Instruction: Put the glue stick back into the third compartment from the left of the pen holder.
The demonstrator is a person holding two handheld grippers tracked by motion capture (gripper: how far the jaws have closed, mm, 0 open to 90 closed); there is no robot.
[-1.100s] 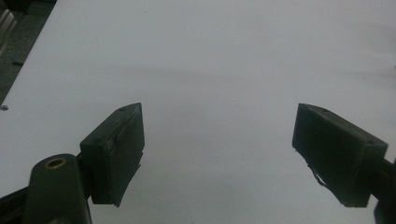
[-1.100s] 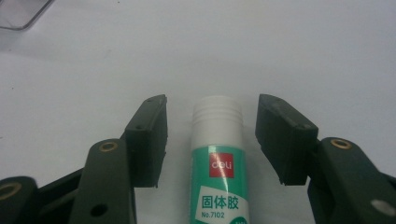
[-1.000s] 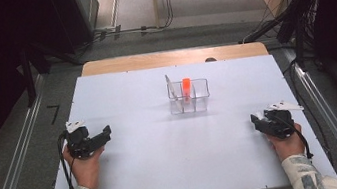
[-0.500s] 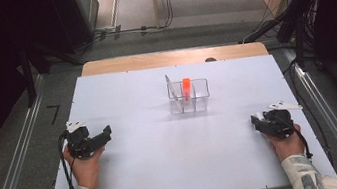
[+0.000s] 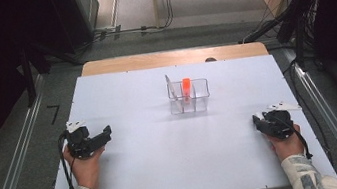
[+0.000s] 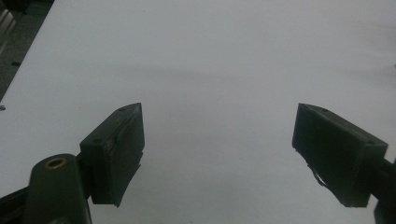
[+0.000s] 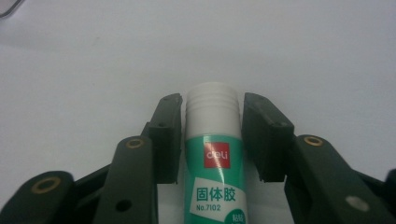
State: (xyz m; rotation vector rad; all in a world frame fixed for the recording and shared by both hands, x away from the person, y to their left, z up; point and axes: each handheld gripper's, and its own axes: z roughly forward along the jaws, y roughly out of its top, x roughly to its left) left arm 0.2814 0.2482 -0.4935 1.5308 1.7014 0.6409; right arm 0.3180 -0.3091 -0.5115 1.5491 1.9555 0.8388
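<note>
Jaws of the right gripper just closing beside a green-and-white glue stick lying between them on the white table, slight gaps either side; cap pointing away. Left gripper spread wide over bare tabletop; clear organiser well beyond, mid-table.

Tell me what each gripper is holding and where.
The right gripper, jaws just closing, brackets a glue stick near its white cap; contact unclear. The left gripper holds nothing.

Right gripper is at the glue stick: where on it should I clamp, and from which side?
Clamp the green body of the glue stick just below its white ribbed cap, pads on its two round flanks. It lies along the right gripper, whose jaws, just closing, already flank it, so come from its base end.
</note>
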